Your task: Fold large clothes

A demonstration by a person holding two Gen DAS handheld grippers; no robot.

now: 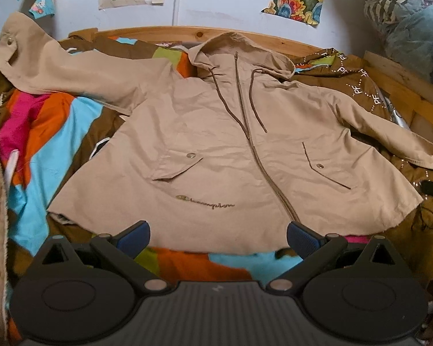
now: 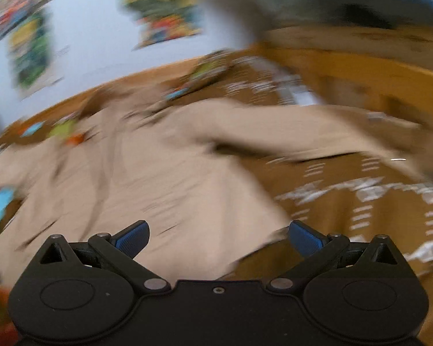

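Hand-held gripper, left (image 1: pixel 218 238), gapes wide and empty above the hem of a beige hooded jacket (image 1: pixel 233 150) spread mid-frame on the bed (image 1: pixel 43 144); its embroidered script reads "Champion". "PF" repeats on brown fabric (image 1: pixel 358 77), upper right. Right hand-held gripper (image 2: pixel 218 238) likewise spread, holding nothing, view blurred.

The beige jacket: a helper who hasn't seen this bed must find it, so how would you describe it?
On the wooden-framed bed, over a brown bedspread with bright colour blocks, the beige jacket lies spread front-up, hood toward the wall. Unlike the patterned fabrics around it, it is plain tan, with a central zip, brown drawstrings and snap-button pockets.
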